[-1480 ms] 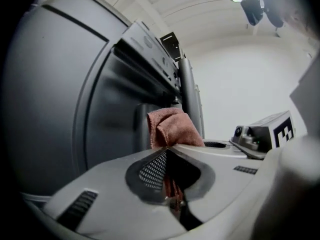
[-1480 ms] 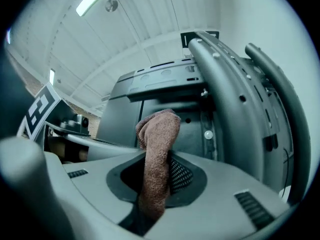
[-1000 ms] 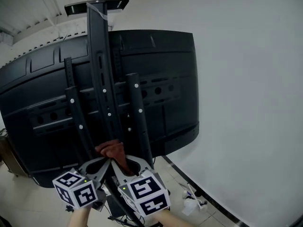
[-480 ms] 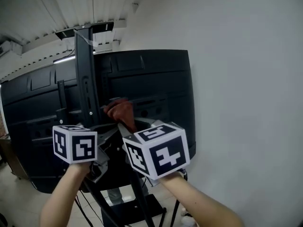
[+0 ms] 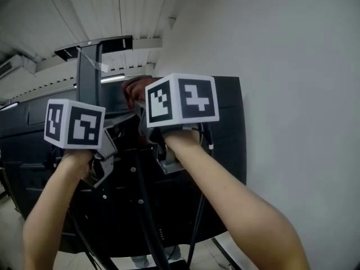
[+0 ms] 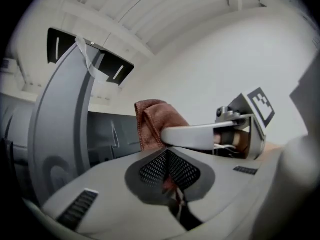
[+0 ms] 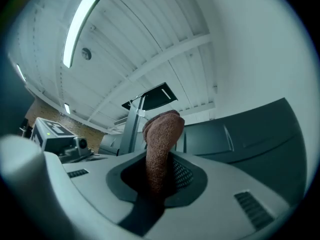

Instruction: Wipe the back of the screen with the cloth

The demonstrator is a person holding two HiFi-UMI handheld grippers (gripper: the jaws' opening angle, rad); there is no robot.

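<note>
The right gripper (image 7: 159, 176) is clamped on a brown cloth (image 7: 161, 134) and holds it high against the back of the black screen (image 5: 225, 128), near its top edge and just beside the upright stand post (image 5: 88, 77). Whether the cloth touches the panel cannot be told. The left gripper (image 6: 170, 171) is raised alongside, with its jaws together and empty.
</note>
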